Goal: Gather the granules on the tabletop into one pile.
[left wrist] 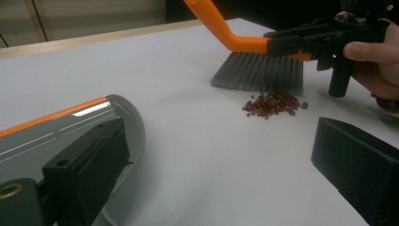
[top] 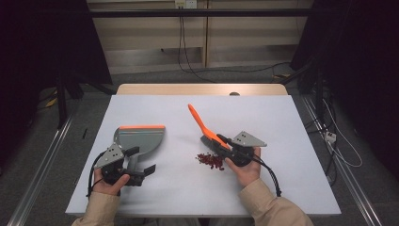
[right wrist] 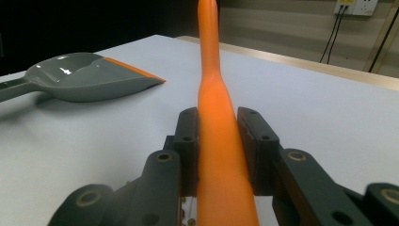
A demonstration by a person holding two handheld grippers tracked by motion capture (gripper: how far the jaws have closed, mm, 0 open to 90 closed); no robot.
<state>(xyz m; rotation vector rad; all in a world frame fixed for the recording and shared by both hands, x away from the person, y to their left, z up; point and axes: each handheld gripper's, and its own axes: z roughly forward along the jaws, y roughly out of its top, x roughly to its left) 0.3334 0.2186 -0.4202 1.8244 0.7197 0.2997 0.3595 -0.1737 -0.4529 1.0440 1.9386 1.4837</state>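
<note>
— Two tools in hand here, yes? Where is the brush?

— One brush (top: 209, 133) with an orange handle sits clamped in the right gripper (top: 225, 143), right of the table's middle. In the right gripper view both pads press the handle (right wrist: 217, 141) from either side, and it runs straight up and away between them. Grey bristles (left wrist: 261, 70) point down at the table top, just behind a small heap of red beans (left wrist: 273, 103).

— Do bristles and heap touch?

— Hard to say; the nearest beans lie right at the bristle tips. In the high view the heap (top: 210, 160) lies just left of the right hand (top: 245, 169).

— And the other side?

— Left gripper (top: 136, 173) has the grey dustpan (top: 140, 139) by its handle. In the left gripper view one jaw lies against the pan (left wrist: 66, 141) and the other stands well off to the right, so I cannot tell whether the grip is tight. Pan rests flat on the white table (top: 282, 122), its orange lip (top: 142, 127) facing the far edge, well apart from the beans.

— Any writing or brand to read?

— None legible on brush, pan or grippers. Beyond the table, cables hang from a wall socket (top: 185, 4)
</note>
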